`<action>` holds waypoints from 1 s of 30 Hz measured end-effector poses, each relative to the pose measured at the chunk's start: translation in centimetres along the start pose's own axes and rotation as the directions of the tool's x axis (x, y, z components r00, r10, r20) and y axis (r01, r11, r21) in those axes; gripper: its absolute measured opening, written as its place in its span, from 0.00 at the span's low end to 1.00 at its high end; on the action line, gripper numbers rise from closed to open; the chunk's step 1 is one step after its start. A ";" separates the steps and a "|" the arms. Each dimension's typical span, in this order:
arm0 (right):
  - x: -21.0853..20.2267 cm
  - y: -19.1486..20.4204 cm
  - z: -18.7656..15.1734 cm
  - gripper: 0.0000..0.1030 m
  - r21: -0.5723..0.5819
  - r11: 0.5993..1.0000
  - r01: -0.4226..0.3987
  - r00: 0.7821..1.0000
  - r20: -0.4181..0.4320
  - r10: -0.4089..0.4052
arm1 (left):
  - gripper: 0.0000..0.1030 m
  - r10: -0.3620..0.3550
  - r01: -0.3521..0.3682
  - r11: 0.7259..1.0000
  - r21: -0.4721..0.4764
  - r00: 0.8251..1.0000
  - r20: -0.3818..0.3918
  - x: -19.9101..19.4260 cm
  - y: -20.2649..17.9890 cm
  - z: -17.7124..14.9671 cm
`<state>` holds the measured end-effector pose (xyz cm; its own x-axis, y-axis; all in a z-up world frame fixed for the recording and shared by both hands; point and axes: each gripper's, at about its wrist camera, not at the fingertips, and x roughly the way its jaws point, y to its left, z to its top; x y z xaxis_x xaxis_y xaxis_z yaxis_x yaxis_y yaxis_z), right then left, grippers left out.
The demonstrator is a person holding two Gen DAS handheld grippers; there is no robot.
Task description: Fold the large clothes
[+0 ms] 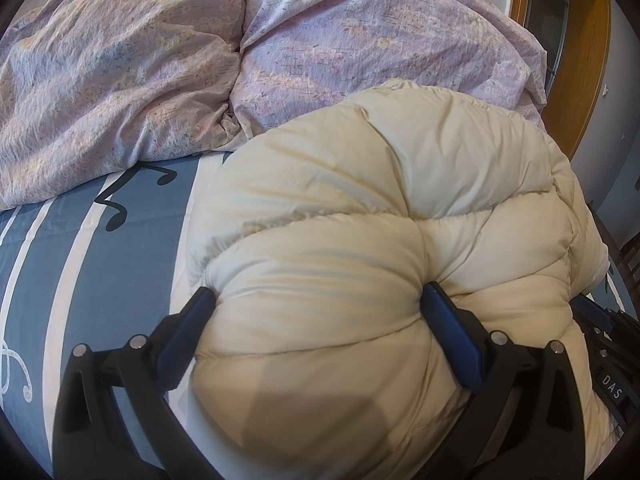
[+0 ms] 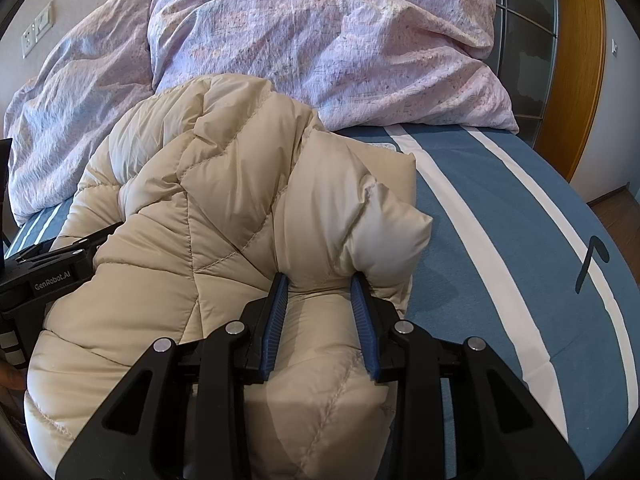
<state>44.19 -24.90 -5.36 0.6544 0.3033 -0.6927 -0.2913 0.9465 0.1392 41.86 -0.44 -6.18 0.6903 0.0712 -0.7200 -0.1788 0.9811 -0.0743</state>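
A cream quilted puffer jacket (image 1: 380,208) lies bunched on the blue striped bed sheet (image 1: 80,248). My left gripper (image 1: 318,296) is shut on a thick fold at the jacket's near left part, its blue pads (image 1: 450,328) sunk into the padding. In the right wrist view the same jacket (image 2: 192,220) fills the left and middle. My right gripper (image 2: 320,280) is shut on a narrower fold at its right edge, the pads (image 2: 276,320) pressing the fabric from both sides. The left gripper's black body (image 2: 44,276) shows at the left edge of that view.
A crumpled lilac duvet and pillows (image 1: 200,48) are heaped at the head of the bed (image 2: 340,48). A wooden door frame (image 2: 576,72) stands to the right. Bare sheet with music-note print (image 2: 520,240) stretches right of the jacket. Wall sockets (image 2: 36,32) sit at the far left.
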 end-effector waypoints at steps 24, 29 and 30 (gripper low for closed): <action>-2.0 -1.5 0.0 0.65 0.056 0.996 -0.072 0.997 0.012 0.072 | 0.98 0.068 -0.068 0.998 0.000 0.998 0.013 -0.4 -0.2 0.3; -4.5 -4.5 -0.2 0.88 0.168 0.974 -0.149 0.989 0.021 0.148 | 0.98 0.034 -0.034 0.998 -0.045 0.999 0.013 -0.8 0.5 0.3; -4.5 -5.1 -0.1 0.89 0.190 0.967 -0.169 0.985 0.005 0.172 | 0.98 0.032 -0.031 0.998 -0.050 0.999 0.014 -0.9 0.6 0.3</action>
<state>42.66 -31.05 -3.04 0.5980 0.4617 -0.6552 -0.2598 0.8850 0.3865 41.31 0.18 -5.36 0.6937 0.1049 -0.7126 -0.2350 0.9682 -0.0862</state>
